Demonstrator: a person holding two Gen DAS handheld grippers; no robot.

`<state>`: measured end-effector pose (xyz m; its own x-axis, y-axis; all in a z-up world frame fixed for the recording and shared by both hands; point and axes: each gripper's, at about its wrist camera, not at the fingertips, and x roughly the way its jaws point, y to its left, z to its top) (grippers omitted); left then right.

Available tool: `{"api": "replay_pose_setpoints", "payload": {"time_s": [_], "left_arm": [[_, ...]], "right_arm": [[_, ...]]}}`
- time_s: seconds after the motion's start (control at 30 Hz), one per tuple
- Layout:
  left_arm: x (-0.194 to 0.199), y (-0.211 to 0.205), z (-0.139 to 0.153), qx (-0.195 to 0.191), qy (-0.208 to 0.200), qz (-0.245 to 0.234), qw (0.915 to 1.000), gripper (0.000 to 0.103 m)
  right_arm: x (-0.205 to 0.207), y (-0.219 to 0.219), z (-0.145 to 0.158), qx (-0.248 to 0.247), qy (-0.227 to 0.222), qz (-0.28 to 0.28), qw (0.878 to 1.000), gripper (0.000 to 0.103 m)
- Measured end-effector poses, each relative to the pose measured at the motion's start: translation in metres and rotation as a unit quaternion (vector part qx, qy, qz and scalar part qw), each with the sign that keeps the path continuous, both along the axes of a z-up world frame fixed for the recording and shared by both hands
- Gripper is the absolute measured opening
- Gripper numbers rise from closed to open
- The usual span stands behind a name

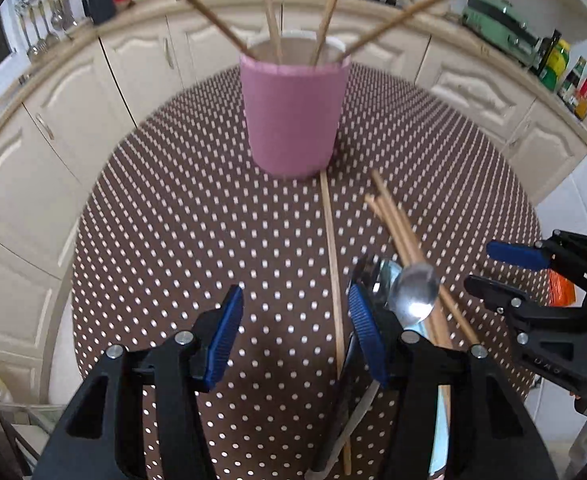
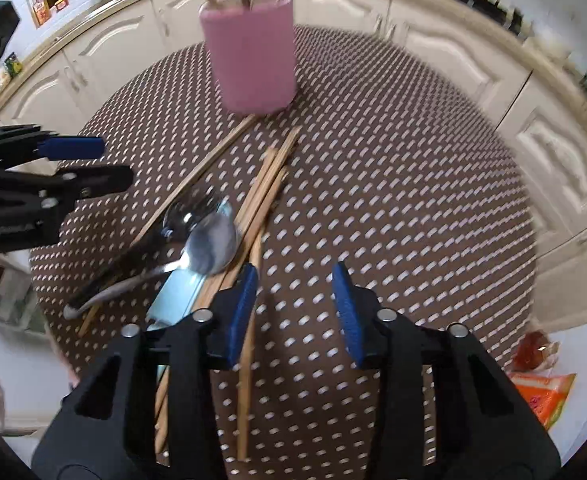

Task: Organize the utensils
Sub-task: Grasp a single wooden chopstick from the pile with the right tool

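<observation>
A pink cup (image 1: 293, 112) (image 2: 253, 56) stands at the far side of the brown dotted table (image 1: 173, 240) with several chopsticks upright in it. One loose chopstick (image 1: 333, 272) lies on the cloth between the fingers of my open left gripper (image 1: 295, 332), close to its right pad. Right of it lie a pile of chopsticks (image 1: 401, 236) (image 2: 269, 184), a fork (image 1: 363, 268) and spoons (image 1: 413, 296) (image 2: 213, 244). My right gripper (image 2: 295, 312) (image 1: 509, 264) stands open above the cloth, with one chopstick (image 2: 247, 380) running just inside its left pad.
Cream kitchen cabinets (image 1: 73, 112) curve around the table's far side. A green appliance (image 1: 497, 20) and bottles (image 1: 573, 80) sit on the counter. An orange packet (image 2: 545, 396) lies beyond the table's right edge. A light-blue utensil handle (image 2: 177, 292) lies under the spoons.
</observation>
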<state>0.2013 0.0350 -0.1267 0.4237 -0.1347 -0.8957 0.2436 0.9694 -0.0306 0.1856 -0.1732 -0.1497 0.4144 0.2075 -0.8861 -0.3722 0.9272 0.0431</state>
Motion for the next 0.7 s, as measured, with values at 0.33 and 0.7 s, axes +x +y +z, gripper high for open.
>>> {"api": "replay_pose_setpoints", "payload": {"time_s": [0.33, 0.7], "left_arm": [[0.015, 0.010, -0.022, 0.007, 0.029, 0.019, 0.9994, 0.054], [0.046, -0.026, -0.032, 0.011, 0.038, 0.015, 0.9991, 0.054]], "right_arm": [[0.006, 0.024, -0.019, -0.026, 0.040, 0.028, 0.998, 0.026], [0.020, -0.008, -0.018, -0.024, 0.043, -0.007, 0.999, 0.012]]}}
